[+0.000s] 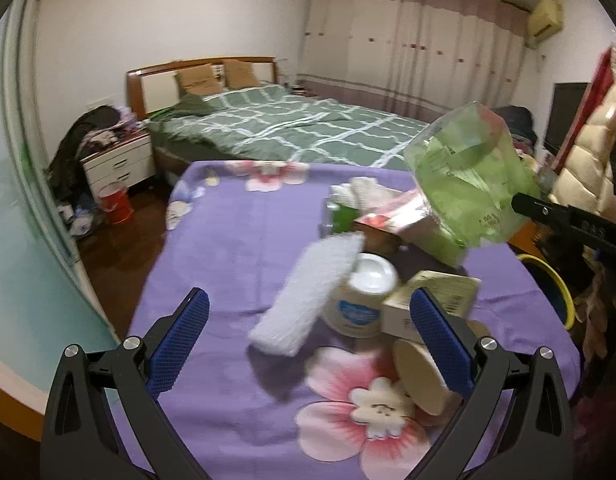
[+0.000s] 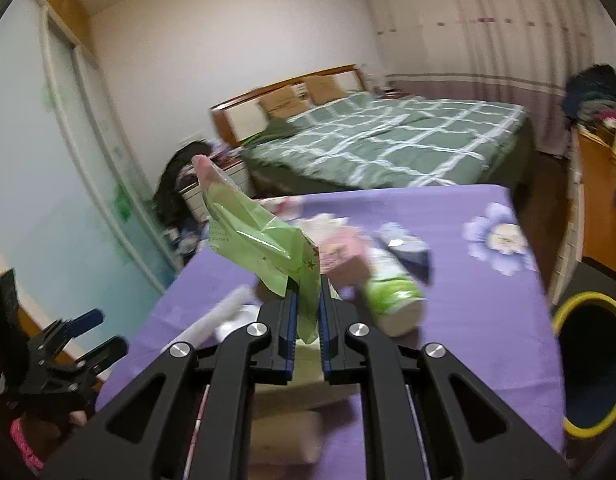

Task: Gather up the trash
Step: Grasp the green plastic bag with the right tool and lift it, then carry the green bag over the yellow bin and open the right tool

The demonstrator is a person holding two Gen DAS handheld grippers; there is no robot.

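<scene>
My right gripper (image 2: 307, 304) is shut on a crumpled green plastic bag (image 2: 264, 248), held up above the purple flowered tablecloth (image 2: 476, 320). In the left wrist view the same green bag (image 1: 468, 184) hangs at the right, with the right gripper's dark finger (image 1: 548, 212) behind it. My left gripper (image 1: 308, 320) stands open low over the cloth, nothing between its blue pads (image 1: 180, 340). Ahead of it lie a white foam strip (image 1: 304, 300), a white round tub (image 1: 360, 300), a beige carton (image 1: 432, 304) and a round beige lid (image 1: 420, 376).
A green-labelled bottle (image 2: 392, 296) and a pink box (image 2: 340, 252) lie further back on the table. A dark bin with a yellow rim (image 2: 588, 364) stands right of the table. A green checked bed (image 1: 292, 128), a white nightstand (image 1: 120, 164) and a red bucket (image 1: 116, 204) are beyond.
</scene>
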